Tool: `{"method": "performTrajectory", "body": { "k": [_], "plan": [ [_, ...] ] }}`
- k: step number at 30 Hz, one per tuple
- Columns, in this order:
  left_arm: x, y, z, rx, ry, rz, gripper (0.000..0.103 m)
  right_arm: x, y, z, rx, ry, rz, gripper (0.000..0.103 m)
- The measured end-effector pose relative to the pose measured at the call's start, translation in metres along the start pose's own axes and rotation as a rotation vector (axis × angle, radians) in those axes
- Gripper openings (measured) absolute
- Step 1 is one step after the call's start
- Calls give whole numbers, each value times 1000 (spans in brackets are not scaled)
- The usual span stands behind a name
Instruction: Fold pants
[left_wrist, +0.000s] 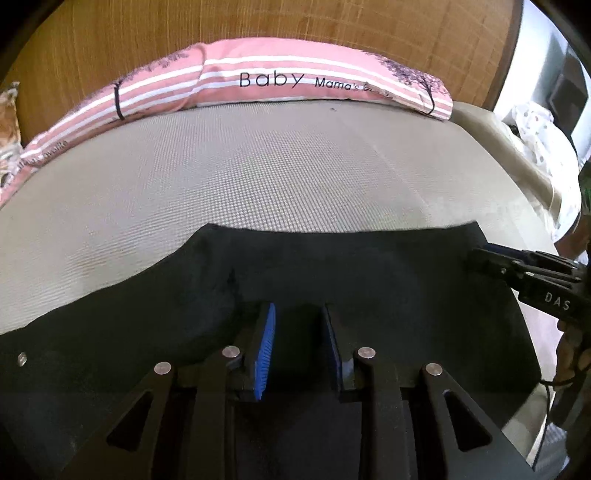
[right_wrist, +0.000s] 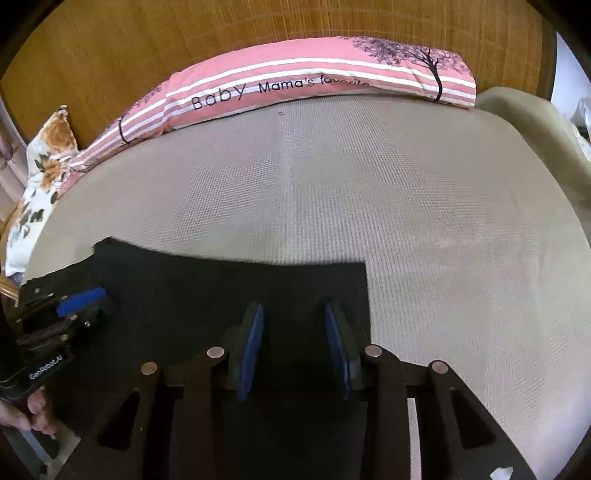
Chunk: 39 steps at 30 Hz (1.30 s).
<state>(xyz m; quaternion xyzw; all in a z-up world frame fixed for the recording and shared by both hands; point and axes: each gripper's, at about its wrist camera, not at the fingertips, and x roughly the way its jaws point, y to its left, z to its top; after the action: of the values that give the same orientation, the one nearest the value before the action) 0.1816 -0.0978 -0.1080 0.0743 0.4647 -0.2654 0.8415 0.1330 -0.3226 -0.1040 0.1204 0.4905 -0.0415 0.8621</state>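
Wood-grain panelling (left_wrist: 258, 22) backs a bed covered with a beige woven mat (left_wrist: 258, 177). Against the panel, far ahead of both tools, lies a long pink pillow (left_wrist: 258, 83) with white stripes, tree prints and the words "Baby Mama's". A floral cushion (right_wrist: 44, 162) sits at the pillow's end, ahead and to the left of the right tool.

Black pants (left_wrist: 332, 266) lie flat on the mat directly beneath both tools. Their far edge runs across the mat just ahead of the fingertips. In the right wrist view the fabric ends in a straight side edge just right of that tool's right finger, with bare mat beyond.

Pointing steeply down over the dark cloth, the left gripper (left_wrist: 297, 325) has its blue-padded fingers (left_wrist: 266, 350) set a narrow gap apart. Dark fabric fills the space between and below them, but whether any fold is actually pinched cannot be told.

Over the pants' corner, the right gripper (right_wrist: 293, 325) shows the same narrow gap, with pads parallel and black cloth behind them; a grip cannot be confirmed here either.

Each tool appears at the edge of the other's view, side by side over the garment. A person's fingers (right_wrist: 35, 417) wrap the left tool's handle at the lower left of the right wrist view.
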Motion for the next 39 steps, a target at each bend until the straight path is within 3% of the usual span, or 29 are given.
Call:
{"method": "performTrajectory", "body": {
  "k": [2,3,8,12,21,30,39],
  "plan": [
    [-10,-2,-10,14,0,-2,44,-6,1,-13,-3,8,10,32],
    [-18,-4,-19,27,1,10,45,-9,2,-20,-6,13,13,32],
    [-31,-8,-52,53,53,56,45,-23,7,-55,-9,28,22,34],
    [-44,-9,-73,61,38,83,46,-34,12,-76,11,39,47,35],
    [-62,-4,-85,20,31,118,48,-39,41,-96,-44,47,55,43],
    [-125,62,-101,-212,-48,123,53,-31,96,-103,-144,91,146,43],
    [-178,172,-161,-635,-130,107,55,-17,164,-104,-261,148,274,44]
  ]
}}
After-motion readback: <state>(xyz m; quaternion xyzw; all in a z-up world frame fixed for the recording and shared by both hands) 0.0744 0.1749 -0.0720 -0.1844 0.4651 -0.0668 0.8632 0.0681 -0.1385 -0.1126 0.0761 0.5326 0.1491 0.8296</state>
